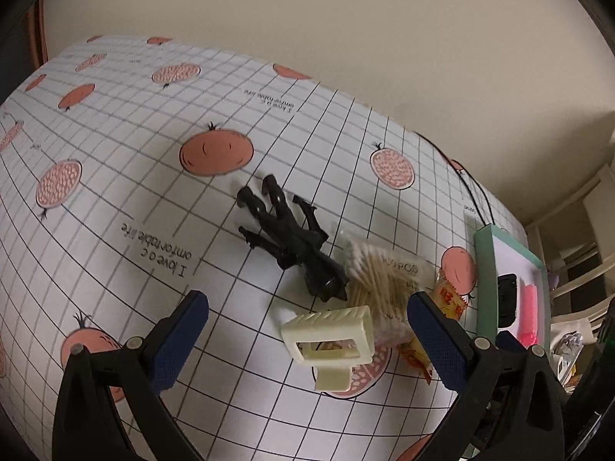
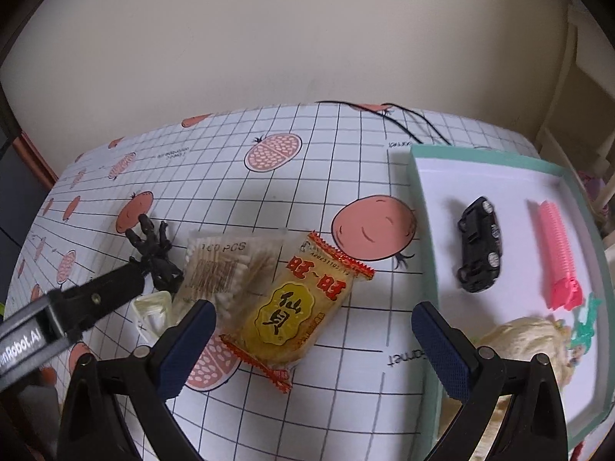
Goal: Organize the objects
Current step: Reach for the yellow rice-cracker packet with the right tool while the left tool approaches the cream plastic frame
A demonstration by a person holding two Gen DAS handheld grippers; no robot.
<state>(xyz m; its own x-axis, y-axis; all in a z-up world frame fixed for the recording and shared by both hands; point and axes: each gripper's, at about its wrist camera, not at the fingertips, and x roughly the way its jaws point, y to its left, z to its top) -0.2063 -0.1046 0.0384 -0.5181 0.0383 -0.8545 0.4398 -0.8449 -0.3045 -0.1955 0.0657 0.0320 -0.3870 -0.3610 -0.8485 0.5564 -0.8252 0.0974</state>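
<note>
Hovering w/ both jaws wide open, holding nothing. Your right gripper [image 2: 313, 340] faces the yellow crinkly snack packet [image 2: 298, 307]: light, slippery; pinch its middle softly.

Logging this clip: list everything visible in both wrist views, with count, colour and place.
figure: 1, black, lying on cloth left of swabs
swabs: 1 clear pack, between figure and snack
clip: 1, cream, in front of swabs
snack: 1, yellow-red packet, mid-table
tray: 1, teal rim, white floor, at right
car: 1, black, in tray
comb: 1, pink, in tray
plush: 1, cream, tray's near end
cable: black, far edge
tablecloth: 1, white grid, pink fruit
left gripper: open, over clip
right gripper: open, over snack
</note>
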